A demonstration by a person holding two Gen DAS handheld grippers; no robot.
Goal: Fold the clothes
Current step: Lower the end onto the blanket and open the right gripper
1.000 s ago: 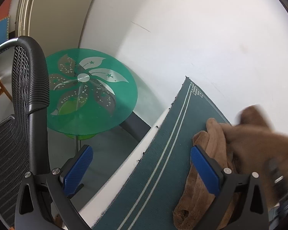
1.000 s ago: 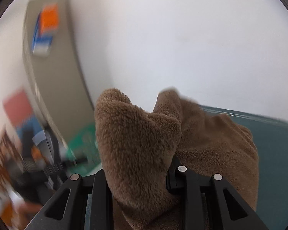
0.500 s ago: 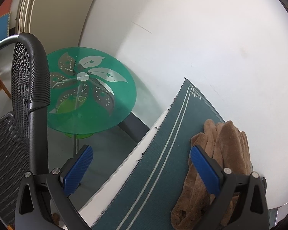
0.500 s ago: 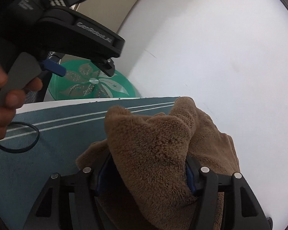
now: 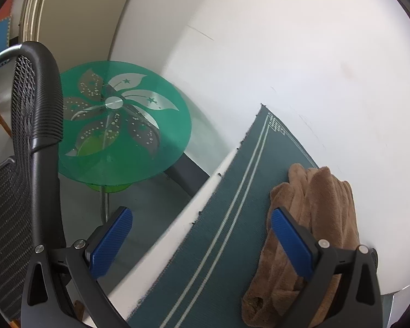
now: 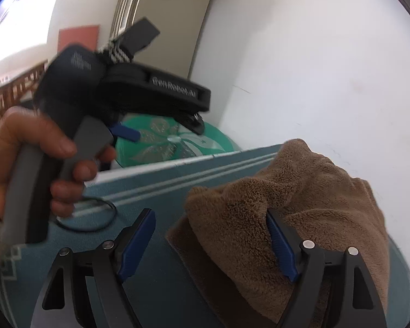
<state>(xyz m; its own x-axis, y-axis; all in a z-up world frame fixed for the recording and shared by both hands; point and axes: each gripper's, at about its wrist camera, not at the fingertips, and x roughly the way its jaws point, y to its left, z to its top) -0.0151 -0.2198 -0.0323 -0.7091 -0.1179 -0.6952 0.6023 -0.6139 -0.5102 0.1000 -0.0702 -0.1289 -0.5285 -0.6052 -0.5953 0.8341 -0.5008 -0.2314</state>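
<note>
- Brown fleece: the garment (image 5: 318, 218) lies bunched in a heap on a dark green mat (image 5: 232, 232), toward the mat's edge nearest the white wall (image 5: 287, 54), at about 4 o'clock in the left wrist view.
- In the right wrist view the same garment (image 6: 300, 199) fills the 4 to 5 o'clock part of the frame, its folds piled up over the mat (image 6: 161, 287).
- The left gripper (image 5: 202, 242) has its jaws spread wide with nothing between them; its right blue pad (image 5: 291, 246) stands in front of the near edge of the fleece, and whether it touches cannot be told.
- The right gripper (image 6: 211, 246) also has its jaws spread apart; its right pad (image 6: 281, 248) sits against a fold of fleece, while the left pad (image 6: 136, 244) is clear of the cloth, over bare mat.
- A hand (image 6: 35, 164) at 9 o'clock in the right wrist view grasps the left gripper's (image 6: 117, 87) handle; that part of the frame is blurred.
- A thin black ring (image 6: 95, 214) lies on the mat just below that hand.
- The mat carries pale stripes (image 5: 232, 218) running along its length.
- At 9 to 10 o'clock in the left wrist view stands a round green glass table (image 5: 117, 128) with a flower pattern, beside a black mesh chair (image 5: 32, 136).
</note>
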